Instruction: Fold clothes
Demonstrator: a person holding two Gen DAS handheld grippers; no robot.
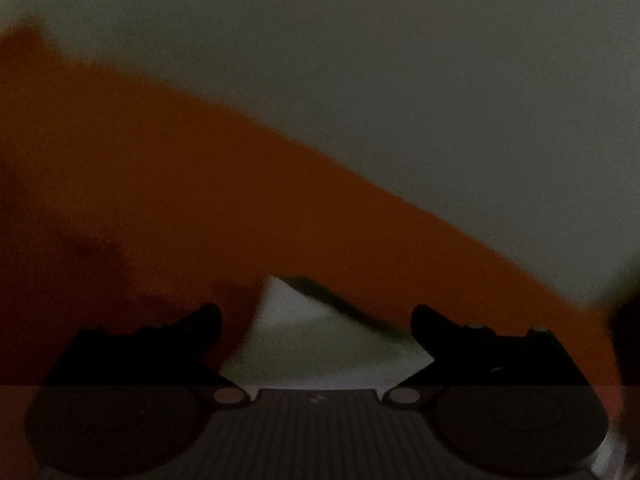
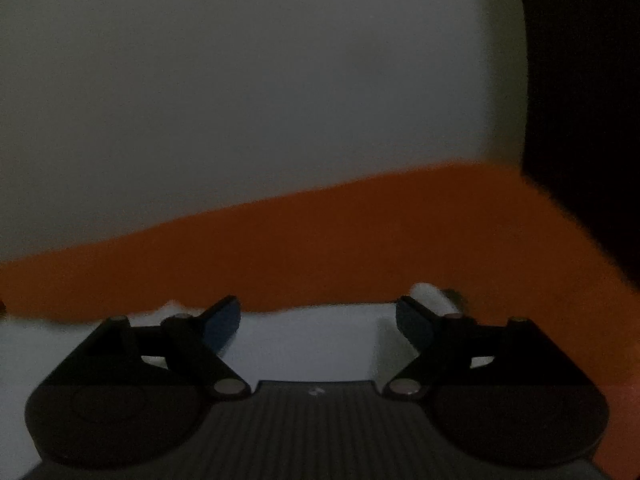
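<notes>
An orange garment point(image 1: 168, 184) fills the left and middle of the blurred, dim left wrist view and slopes down to the right. My left gripper point(image 1: 316, 320) is open, its fingers spread wide just in front of the cloth's lower edge, with only pale surface showing between them. In the right wrist view the same orange garment point(image 2: 360, 240) lies as a broad band across the pale surface. My right gripper point(image 2: 318, 312) is open, fingertips wide apart at the cloth's near edge, and nothing is pinched between the pads.
A pale, plain surface point(image 2: 200, 100) stretches beyond the garment in both views. A large dark shape point(image 2: 584, 100) stands at the right edge of the right wrist view, next to the cloth's far end. A dark greenish strip point(image 1: 340, 300) shows under the cloth edge.
</notes>
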